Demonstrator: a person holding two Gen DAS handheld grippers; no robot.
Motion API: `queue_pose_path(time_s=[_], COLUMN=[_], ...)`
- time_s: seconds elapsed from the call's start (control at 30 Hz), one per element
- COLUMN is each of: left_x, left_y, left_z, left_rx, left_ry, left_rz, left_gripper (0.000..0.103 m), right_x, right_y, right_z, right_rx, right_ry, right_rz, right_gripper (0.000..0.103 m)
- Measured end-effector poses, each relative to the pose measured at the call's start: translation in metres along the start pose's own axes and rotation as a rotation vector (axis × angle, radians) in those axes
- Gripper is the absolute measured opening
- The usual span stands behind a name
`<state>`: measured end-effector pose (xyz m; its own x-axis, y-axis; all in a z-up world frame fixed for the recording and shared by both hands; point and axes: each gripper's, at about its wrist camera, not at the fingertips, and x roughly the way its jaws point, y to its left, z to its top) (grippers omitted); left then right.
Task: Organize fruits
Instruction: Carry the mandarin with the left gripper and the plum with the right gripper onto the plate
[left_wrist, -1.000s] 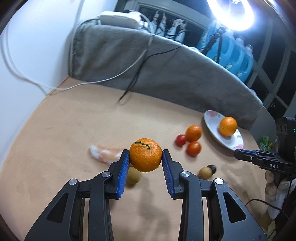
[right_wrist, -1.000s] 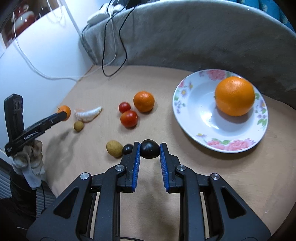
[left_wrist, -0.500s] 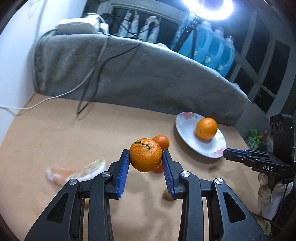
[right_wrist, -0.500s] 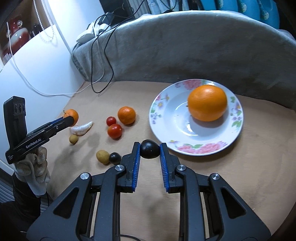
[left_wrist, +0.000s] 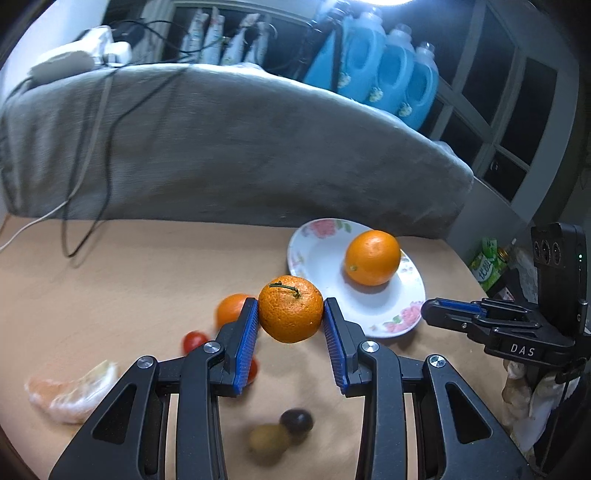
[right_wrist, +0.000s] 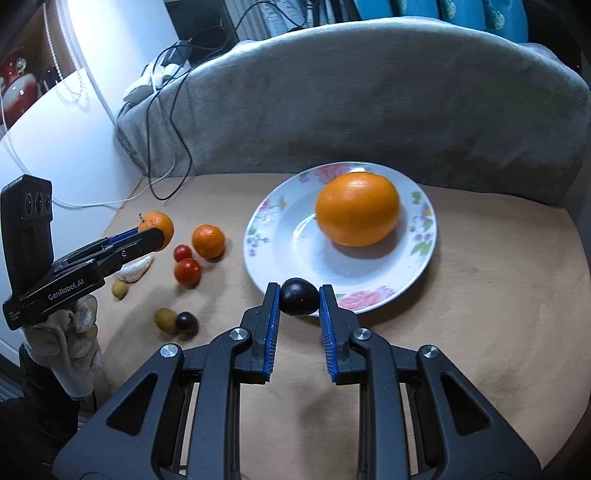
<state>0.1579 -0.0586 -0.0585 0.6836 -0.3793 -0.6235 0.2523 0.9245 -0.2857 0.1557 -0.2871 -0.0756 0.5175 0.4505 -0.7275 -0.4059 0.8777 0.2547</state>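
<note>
My left gripper is shut on a stemmed mandarin, held above the table left of the floral plate. It also shows in the right wrist view. My right gripper is shut on a dark plum at the plate's near rim. A large orange sits on the plate. Loose on the table lie another mandarin, two cherry tomatoes, a peeled segment, small brown fruits and a dark one.
A grey cloth-covered backrest with cables borders the table's far side. Blue detergent bottles stand behind it. The table's right edge curves near the plate.
Both grippers have moved toward the plate with their fruit held. The plate and orange appear larger and closer in both views.
</note>
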Motion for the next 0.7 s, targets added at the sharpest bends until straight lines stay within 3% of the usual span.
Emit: queue_pose_path(time_s=[0.7], left_x=[0.051], left_y=[-0.021], left_z=[0.017], left_rx=[0.046], left_ry=[0.077], left_rz=[-0.044], left_gripper=[0.034], right_x=[0.015], right_y=[-0.026], right_z=[0.003], right_rx=[0.006], right_ry=[0.012], right_rz=[-0.037], right_gripper=[0.022])
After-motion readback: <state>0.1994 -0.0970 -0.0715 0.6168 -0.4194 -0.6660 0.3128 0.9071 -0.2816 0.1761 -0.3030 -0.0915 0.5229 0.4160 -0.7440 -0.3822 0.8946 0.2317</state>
